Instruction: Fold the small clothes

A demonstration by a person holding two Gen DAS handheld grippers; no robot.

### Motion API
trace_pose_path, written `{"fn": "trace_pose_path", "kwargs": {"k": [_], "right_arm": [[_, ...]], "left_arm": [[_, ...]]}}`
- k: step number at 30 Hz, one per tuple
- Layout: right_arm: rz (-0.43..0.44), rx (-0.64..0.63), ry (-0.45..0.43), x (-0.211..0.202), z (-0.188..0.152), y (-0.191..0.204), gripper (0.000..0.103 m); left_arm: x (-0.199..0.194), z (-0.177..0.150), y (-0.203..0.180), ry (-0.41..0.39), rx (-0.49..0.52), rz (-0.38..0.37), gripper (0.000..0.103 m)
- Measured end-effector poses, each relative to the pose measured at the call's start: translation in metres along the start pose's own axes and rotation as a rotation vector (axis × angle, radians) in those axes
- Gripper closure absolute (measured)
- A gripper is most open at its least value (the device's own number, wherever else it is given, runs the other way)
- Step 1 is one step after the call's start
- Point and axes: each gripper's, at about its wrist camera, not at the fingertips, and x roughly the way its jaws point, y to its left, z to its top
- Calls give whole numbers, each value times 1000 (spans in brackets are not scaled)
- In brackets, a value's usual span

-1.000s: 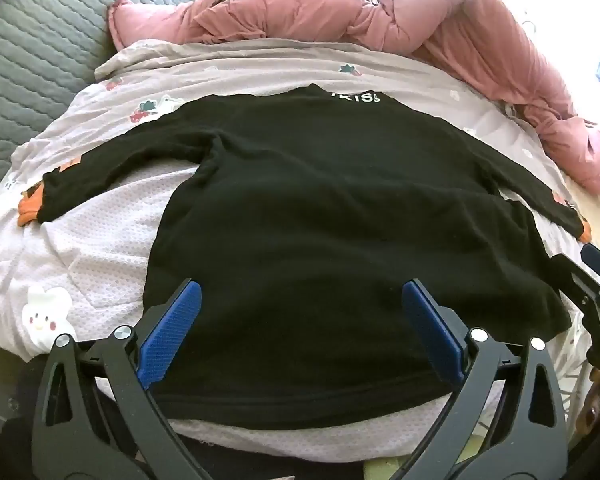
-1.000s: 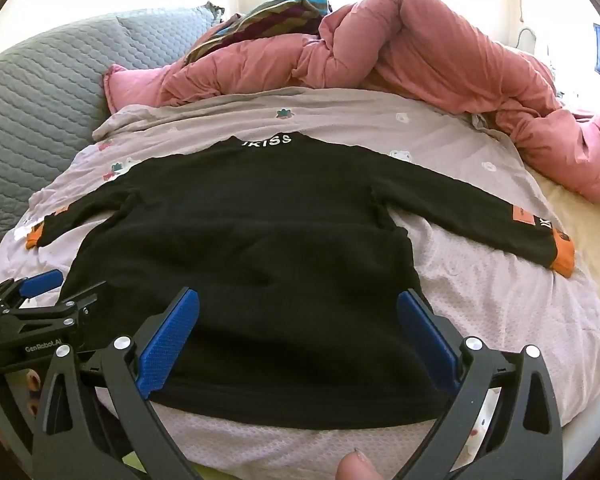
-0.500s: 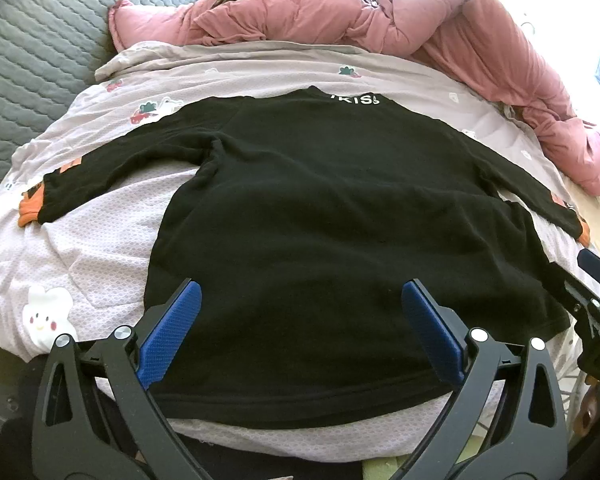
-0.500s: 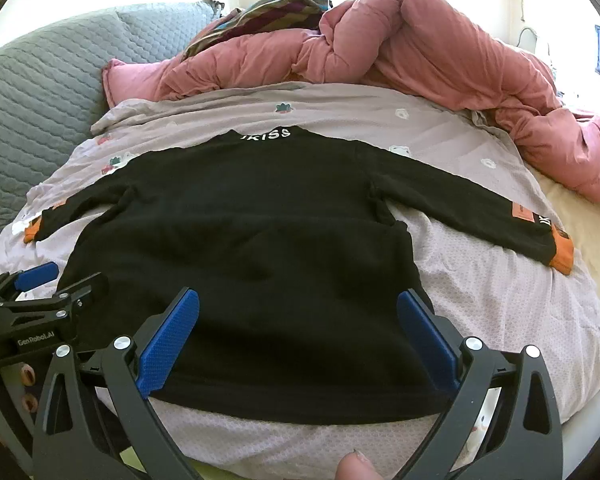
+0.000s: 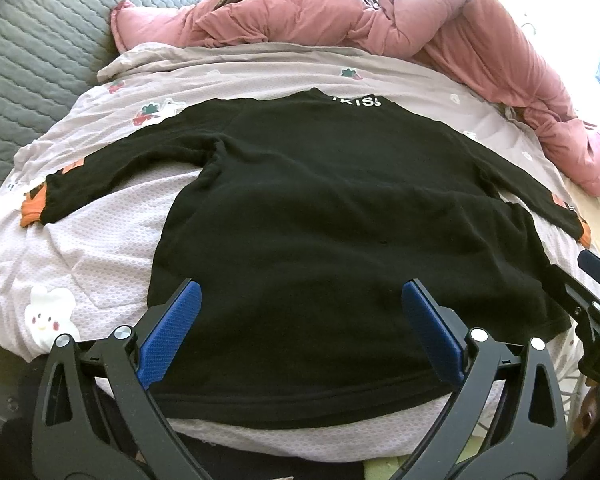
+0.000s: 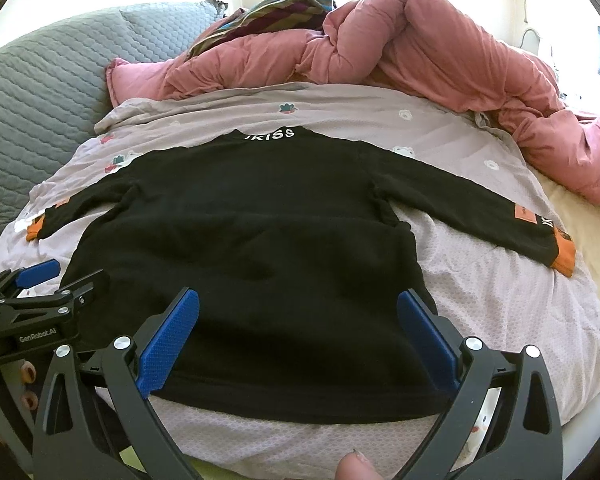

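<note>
A small black long-sleeved top (image 5: pixel 332 216) (image 6: pixel 252 232) lies flat on a pale pink sheet (image 5: pixel 100 248), collar far from me, both sleeves spread out with orange cuffs (image 5: pixel 32 210) (image 6: pixel 562 254). My left gripper (image 5: pixel 300 300) hovers open over the hem's left half, nothing between its blue pads. My right gripper (image 6: pixel 298 308) hangs open over the hem's right half, also empty. Each gripper shows at the edge of the other's view: the right one (image 5: pixel 596 304), the left one (image 6: pixel 48 284).
A bunched pink duvet (image 6: pixel 440 60) and striped fabric (image 6: pixel 276 10) lie beyond the collar. A grey quilted headboard (image 5: pixel 32 52) rises on the left. The sheet (image 6: pixel 500 292) has bare room right of the top. A fingertip (image 6: pixel 354 468) shows at the bottom edge.
Both grippers have drifted slightly back and up, staying open. The top has not moved.
</note>
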Motion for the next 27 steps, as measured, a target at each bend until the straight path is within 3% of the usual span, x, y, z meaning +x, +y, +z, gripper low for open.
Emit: {"fn": "trace_pose_path", "kwargs": {"k": [27], "right_arm": [[0,10,6,3,0,0,4]], "left_arm": [[-2,5,8,-8,1,4,9]]}}
